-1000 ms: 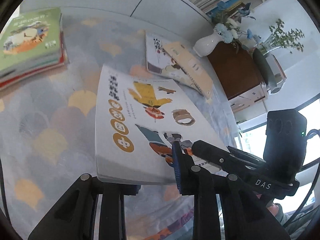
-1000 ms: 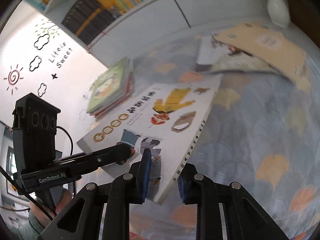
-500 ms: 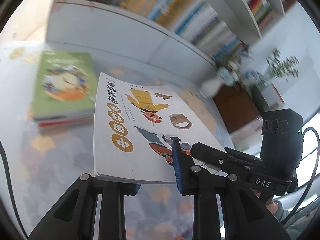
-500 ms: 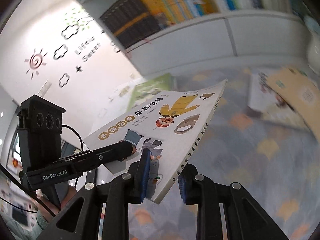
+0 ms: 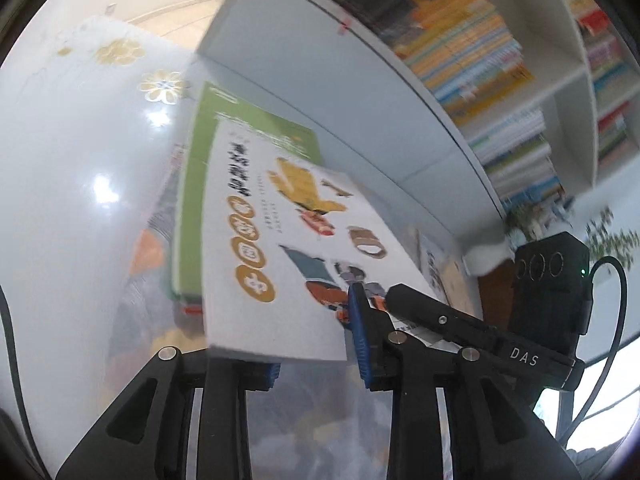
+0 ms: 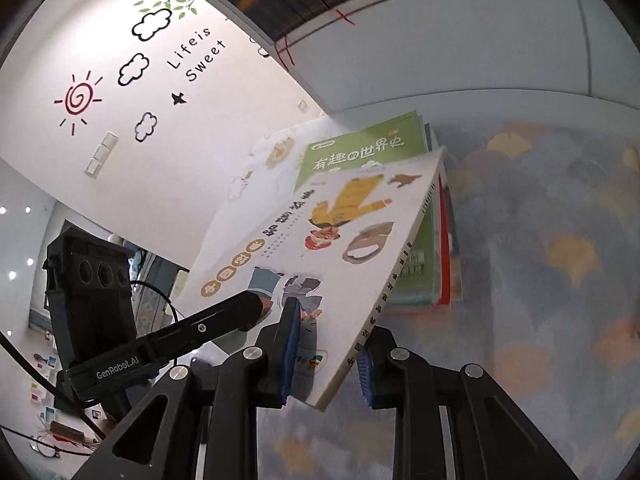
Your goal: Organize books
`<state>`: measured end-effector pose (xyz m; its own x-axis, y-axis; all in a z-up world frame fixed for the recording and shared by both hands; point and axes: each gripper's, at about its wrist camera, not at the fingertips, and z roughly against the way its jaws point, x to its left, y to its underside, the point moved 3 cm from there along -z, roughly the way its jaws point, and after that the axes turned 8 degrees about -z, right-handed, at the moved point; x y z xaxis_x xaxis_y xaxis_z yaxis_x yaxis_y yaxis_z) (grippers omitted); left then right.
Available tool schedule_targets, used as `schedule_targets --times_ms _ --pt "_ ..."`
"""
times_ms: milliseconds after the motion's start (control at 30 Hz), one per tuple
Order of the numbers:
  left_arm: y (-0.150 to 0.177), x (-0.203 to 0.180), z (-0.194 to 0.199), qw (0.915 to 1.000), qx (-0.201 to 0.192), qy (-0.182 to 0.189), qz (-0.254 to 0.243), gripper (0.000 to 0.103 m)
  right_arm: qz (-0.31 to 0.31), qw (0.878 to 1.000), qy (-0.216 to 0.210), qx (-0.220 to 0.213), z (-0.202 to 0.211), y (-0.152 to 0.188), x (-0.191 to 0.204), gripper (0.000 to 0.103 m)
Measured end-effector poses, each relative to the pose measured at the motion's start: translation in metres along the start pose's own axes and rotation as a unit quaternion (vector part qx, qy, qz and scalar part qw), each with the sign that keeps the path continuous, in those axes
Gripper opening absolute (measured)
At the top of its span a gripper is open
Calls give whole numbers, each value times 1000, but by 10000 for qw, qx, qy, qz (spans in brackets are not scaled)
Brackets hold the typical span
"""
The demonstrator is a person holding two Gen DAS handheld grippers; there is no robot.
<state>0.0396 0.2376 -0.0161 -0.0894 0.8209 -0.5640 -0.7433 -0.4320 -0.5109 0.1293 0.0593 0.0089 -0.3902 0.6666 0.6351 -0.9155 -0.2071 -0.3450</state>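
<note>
White paperback picture book (image 6: 336, 240), glossy cover: clamped at its near edge by left gripper (image 5: 316, 356) and right gripper (image 6: 326, 354), both closed on it, held tilted above green-topped book stack (image 6: 364, 152) at 12 o'clock. Advice: level it, square the edges, lower onto stack, then release.

- The white book (image 5: 280, 264) covers most of the green-topped stack (image 5: 200, 184), so you can't count the books under it.
- Left gripper's (image 5: 316, 340) lower pad is tucked under the white book, barely visible.
- Shelf books (image 5: 500, 92) are motion-smeared, titles unreadable.
- The vase (image 5: 490, 254) is cut off behind the right gripper (image 5: 404, 300).
</note>
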Motion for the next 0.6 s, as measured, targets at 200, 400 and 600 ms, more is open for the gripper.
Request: schedule_targets --times_ms 200,400,600 --pt "-14 25 -4 9995 -163 -81 261 31 14 9999 52 154 -30 -37 -5 24" --pt "-3 22 -18 9996 68 -145 231 31 260 9982 251 477 -65 -59 -7 25" --pt "12 10 -14 9998 166 14 133 31 179 9970 261 703 -72 -50 -24 26"
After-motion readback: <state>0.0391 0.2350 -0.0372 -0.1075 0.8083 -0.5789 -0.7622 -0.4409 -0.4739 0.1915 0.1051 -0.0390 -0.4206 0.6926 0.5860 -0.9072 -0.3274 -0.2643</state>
